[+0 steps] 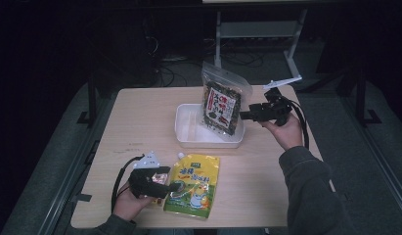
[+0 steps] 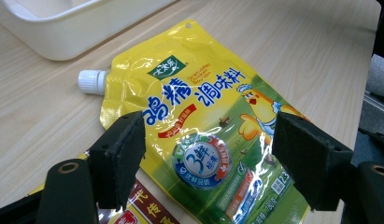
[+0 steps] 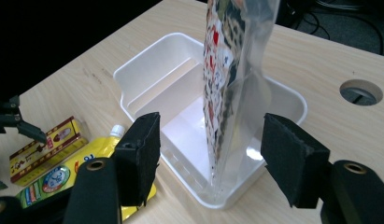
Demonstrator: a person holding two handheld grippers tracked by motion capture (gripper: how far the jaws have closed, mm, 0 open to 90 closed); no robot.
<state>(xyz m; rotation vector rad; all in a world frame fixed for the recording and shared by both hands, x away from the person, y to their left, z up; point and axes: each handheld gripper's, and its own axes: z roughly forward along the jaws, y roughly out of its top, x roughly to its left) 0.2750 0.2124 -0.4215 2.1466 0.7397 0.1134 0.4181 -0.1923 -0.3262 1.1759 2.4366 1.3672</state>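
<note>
Seaweed bag (image 1: 222,105) stands in the tray (image 1: 186,134), right gripper (image 3: 210,154) released. Yellow pouch (image 1: 193,183) at 6 o'clock remains; left gripper (image 2: 208,158) gapes over it.

Left hand (image 1: 126,203): I come in from the table's near edge, wrapped around my gripper from below.
Left gripper (image 1: 175,186): I hold it low and roughly level, pointing to the right; jaws spread wide, pads pressing on nothing.
Right hand (image 1: 285,131): raised, sleeve running back to the lower right.
Right gripper (image 1: 242,115): level, pointing left; jaws apart, pads gripping nothing.
</note>
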